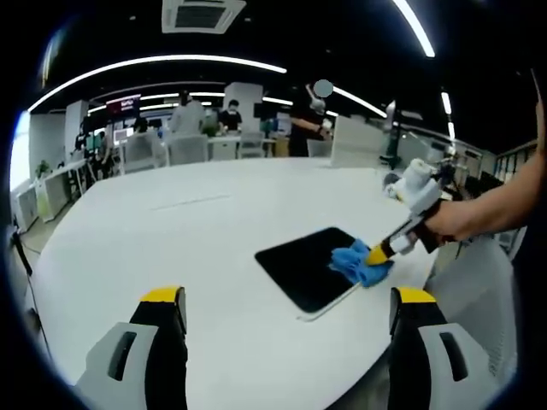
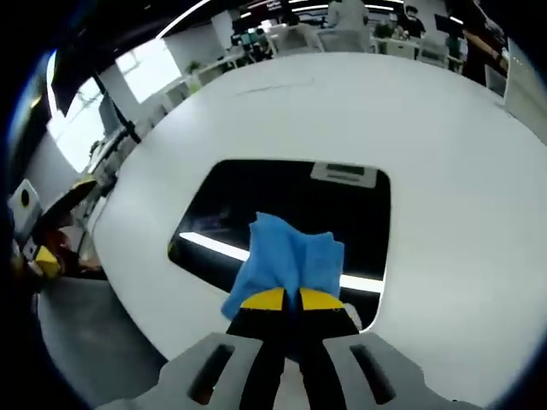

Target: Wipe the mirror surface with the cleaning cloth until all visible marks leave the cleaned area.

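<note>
A dark rectangular mirror (image 1: 301, 265) (image 2: 256, 196) lies flat on the white table, near its edge. A blue cleaning cloth (image 1: 359, 263) (image 2: 289, 260) rests on the mirror's near side. My right gripper (image 2: 291, 299) (image 1: 378, 254) is shut on the cloth, its yellow tips pressing it onto the glass. In the left gripper view a hand holds that gripper as it comes in from the right. My left gripper (image 1: 286, 307) hangs open above the table, short of the mirror, with nothing between its yellow-tipped fingers (image 1: 162, 299).
The white table (image 1: 171, 222) (image 2: 444, 128) stretches wide behind the mirror. Chairs, desks and several people (image 1: 229, 115) stand at the far side of the room. In the right gripper view the table edge runs close on the left, with floor (image 2: 94, 333) below it.
</note>
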A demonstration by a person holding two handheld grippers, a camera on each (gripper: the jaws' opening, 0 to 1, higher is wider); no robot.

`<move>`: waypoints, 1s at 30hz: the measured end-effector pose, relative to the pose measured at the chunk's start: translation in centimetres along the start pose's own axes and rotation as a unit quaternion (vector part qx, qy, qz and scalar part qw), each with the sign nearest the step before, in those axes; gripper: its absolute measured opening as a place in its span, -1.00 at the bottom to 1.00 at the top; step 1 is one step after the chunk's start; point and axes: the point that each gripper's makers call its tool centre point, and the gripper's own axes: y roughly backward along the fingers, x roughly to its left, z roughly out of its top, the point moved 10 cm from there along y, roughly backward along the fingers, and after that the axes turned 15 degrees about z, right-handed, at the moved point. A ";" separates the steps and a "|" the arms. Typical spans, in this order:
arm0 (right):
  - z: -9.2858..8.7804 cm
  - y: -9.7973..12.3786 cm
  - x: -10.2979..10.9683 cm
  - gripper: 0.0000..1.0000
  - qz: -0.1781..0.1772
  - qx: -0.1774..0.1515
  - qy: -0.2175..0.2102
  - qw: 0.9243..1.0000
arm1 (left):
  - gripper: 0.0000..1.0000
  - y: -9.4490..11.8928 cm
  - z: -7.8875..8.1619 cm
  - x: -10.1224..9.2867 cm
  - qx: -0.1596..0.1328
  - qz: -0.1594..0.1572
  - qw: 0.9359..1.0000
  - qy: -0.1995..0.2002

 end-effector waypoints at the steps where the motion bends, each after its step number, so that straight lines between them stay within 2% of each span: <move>1: -0.1 0.0 0.0 -1.00 0.001 0.000 0.000 1.000 | 0.98 0.0 0.0 0.0 0.000 0.000 1.000 -0.001; 10: -0.5 0.2 0.2 -1.00 0.009 0.004 -0.007 1.000 | 0.98 0.0 0.0 0.0 0.000 0.000 1.000 0.001; 13: -0.6 0.4 0.4 -1.00 0.019 0.015 -0.025 0.999 | 0.98 0.0 0.0 0.0 0.001 0.000 1.000 0.001; 16: -0.9 0.5 0.5 -1.00 0.019 0.009 -0.010 1.000 | 0.98 0.0 0.0 0.1 0.000 0.001 1.000 0.003; 21: -0.7 0.4 0.4 -1.00 0.019 0.013 -0.016 1.000 | 0.98 0.0 0.0 0.1 0.000 0.001 1.000 0.003; 30: -0.8 1.2 -0.8 -1.00 0.010 0.012 -0.029 0.999 | 0.98 0.0 0.0 0.2 -0.001 0.003 1.000 0.004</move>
